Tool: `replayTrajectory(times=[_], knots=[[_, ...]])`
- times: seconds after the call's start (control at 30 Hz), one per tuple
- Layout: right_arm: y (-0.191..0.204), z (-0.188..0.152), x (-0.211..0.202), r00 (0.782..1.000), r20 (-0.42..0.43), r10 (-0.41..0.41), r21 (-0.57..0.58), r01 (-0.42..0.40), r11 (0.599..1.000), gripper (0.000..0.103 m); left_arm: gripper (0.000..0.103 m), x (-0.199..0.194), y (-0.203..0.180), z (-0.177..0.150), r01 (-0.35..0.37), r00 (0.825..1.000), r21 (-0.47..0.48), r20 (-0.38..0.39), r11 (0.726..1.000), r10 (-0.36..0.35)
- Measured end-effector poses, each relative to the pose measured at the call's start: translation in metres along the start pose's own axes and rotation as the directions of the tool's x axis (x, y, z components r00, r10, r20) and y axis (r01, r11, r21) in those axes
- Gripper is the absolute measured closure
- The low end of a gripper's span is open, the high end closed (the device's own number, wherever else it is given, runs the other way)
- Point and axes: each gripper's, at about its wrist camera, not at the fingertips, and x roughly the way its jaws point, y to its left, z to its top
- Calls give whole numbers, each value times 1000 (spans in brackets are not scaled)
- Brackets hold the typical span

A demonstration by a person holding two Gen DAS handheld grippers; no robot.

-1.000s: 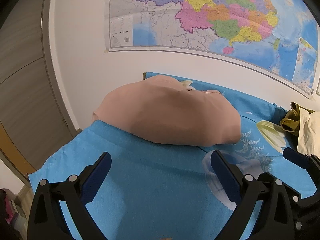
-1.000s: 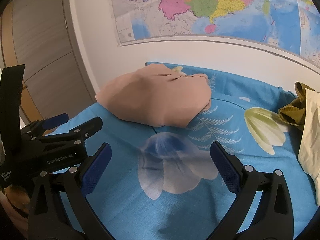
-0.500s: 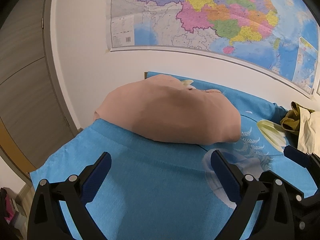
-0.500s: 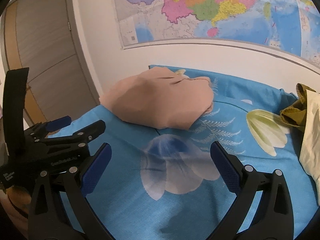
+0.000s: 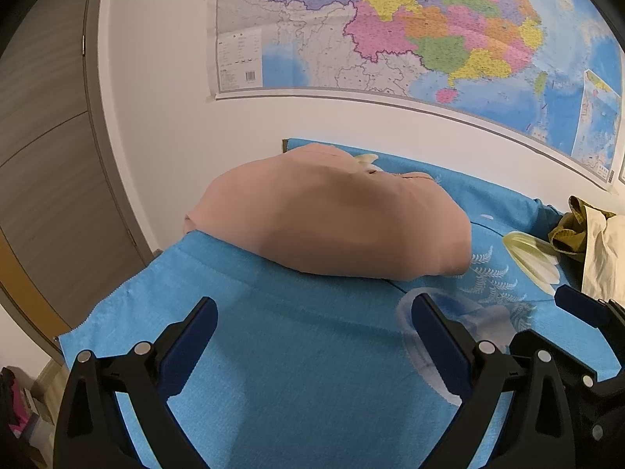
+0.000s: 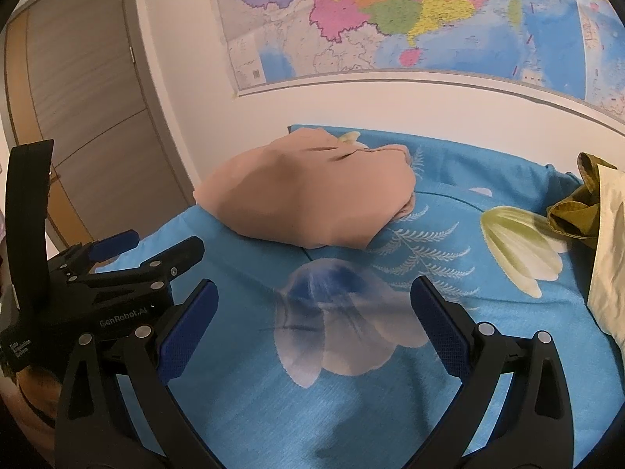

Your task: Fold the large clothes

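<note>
A folded beige-pink garment (image 5: 332, 219) (image 6: 308, 199) lies as a rounded bundle at the far left corner of the blue flowered sheet (image 5: 297, 371) (image 6: 449, 242). My left gripper (image 5: 312, 332) hovers open over bare sheet, short of the garment's near edge, nothing between its blue pads. My right gripper (image 6: 312, 312) is also open and empty, above the white flower print. The left gripper's body (image 6: 117, 273) shows at the left of the right wrist view. A blue fingertip (image 5: 586, 308) of the right gripper shows at the right edge of the left wrist view.
An olive cloth (image 6: 578, 207) (image 5: 570, 230) and a cream cloth (image 6: 609, 258) (image 5: 605, 258) lie at the right of the sheet. A large map (image 5: 410, 31) hangs on the white wall behind. A grey wooden door (image 5: 50, 156) stands at left, past the sheet's edge.
Both grippers have drawn back and risen slightly, so the garment sits a little farther and lower in view. Both stay open and empty.
</note>
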Motion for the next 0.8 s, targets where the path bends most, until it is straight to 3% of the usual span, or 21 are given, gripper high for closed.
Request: replayTrajectory(times=[0.8], knots=[[1,-3,2,1000,-5,8,8,-8,1000,6,7,2,-1,-1,2,1000,3,-6,1000,-2]])
